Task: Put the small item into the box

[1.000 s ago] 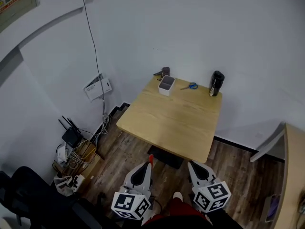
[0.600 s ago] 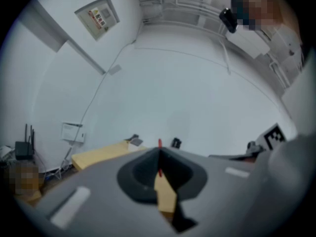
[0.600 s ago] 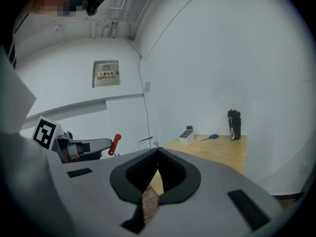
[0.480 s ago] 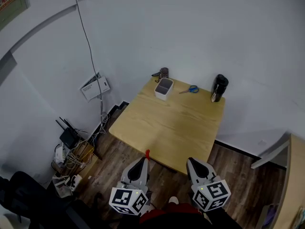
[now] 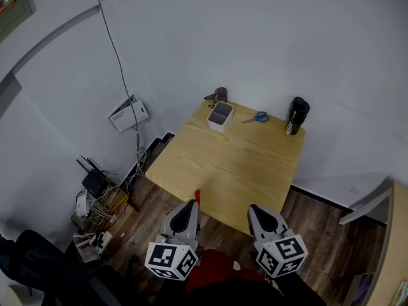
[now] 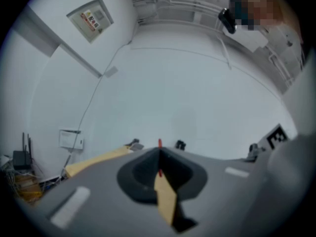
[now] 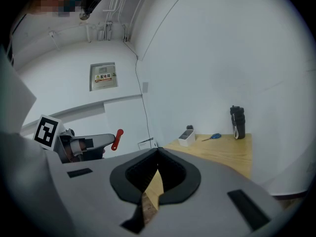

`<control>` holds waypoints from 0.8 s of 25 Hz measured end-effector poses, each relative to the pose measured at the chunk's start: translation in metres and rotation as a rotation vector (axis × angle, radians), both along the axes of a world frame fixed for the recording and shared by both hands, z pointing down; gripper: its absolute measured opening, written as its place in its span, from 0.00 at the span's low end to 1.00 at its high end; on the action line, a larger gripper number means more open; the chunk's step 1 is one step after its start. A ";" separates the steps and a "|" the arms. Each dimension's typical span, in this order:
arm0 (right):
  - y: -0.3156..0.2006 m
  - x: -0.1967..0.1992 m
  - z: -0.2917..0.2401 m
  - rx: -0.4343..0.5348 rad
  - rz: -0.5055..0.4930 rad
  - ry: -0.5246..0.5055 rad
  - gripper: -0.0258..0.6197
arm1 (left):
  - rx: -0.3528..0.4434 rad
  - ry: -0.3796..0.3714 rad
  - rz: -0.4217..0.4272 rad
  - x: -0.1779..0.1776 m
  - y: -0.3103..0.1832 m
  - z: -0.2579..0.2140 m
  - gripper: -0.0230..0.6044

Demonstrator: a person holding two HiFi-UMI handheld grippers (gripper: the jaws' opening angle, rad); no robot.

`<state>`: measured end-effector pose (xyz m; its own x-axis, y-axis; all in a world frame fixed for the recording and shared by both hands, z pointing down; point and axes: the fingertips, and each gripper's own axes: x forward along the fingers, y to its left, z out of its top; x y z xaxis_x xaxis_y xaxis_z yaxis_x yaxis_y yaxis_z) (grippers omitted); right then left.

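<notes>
A white open box [image 5: 220, 115] stands at the far edge of the wooden table [image 5: 223, 171]. Behind it, by the wall, is a small dark item [image 5: 218, 95]. Blue-handled scissors [image 5: 255, 117] lie to the box's right. Both grippers hang low before the table's near edge, over the floor. My left gripper [image 5: 189, 210] has its jaws pressed together with nothing in them. My right gripper [image 5: 256, 211] is shut and empty too. In the right gripper view the box [image 7: 186, 137] and scissors [image 7: 213, 137] sit far ahead.
A black bottle [image 5: 296, 115] stands at the table's far right corner. On the floor at the left lie a router and tangled cables [image 5: 95, 196]. A white wall unit [image 5: 131, 113] hangs left of the table. Wooden furniture [image 5: 398, 234] stands at the right.
Both grippers have come forward to the table's near edge, and the table sits a little closer in the head view. Their jaws stayed shut.
</notes>
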<state>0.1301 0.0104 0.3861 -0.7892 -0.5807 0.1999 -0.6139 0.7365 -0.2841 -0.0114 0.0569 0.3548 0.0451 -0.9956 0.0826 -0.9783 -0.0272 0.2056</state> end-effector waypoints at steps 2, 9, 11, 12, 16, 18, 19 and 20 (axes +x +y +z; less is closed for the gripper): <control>-0.003 -0.001 -0.002 0.006 0.008 -0.002 0.05 | 0.005 -0.006 0.003 -0.003 -0.005 -0.001 0.05; -0.025 -0.009 0.000 0.014 0.045 0.006 0.05 | 0.014 -0.003 0.027 -0.021 -0.034 0.000 0.05; -0.036 -0.017 0.001 0.017 0.061 0.007 0.05 | 0.016 -0.010 0.045 -0.030 -0.050 0.002 0.05; -0.042 -0.022 0.001 0.021 0.071 0.006 0.05 | 0.014 -0.013 0.055 -0.035 -0.058 0.003 0.05; -0.076 -0.045 -0.001 0.024 0.113 0.002 0.05 | 0.004 -0.007 0.103 -0.058 -0.102 0.005 0.05; -0.093 -0.060 -0.003 0.027 0.132 0.002 0.05 | 0.004 -0.008 0.130 -0.071 -0.124 0.004 0.05; -0.100 -0.067 -0.002 0.028 0.144 0.003 0.05 | 0.002 -0.009 0.144 -0.077 -0.135 0.004 0.05; -0.108 -0.073 -0.002 0.026 0.157 0.004 0.05 | -0.001 -0.009 0.157 -0.083 -0.145 0.005 0.05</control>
<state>0.0575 -0.0980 0.3844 -0.6877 -0.7016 0.1866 -0.7230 0.6386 -0.2635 -0.0943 -0.0881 0.3600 0.1998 -0.9762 0.0849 -0.9637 -0.1801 0.1972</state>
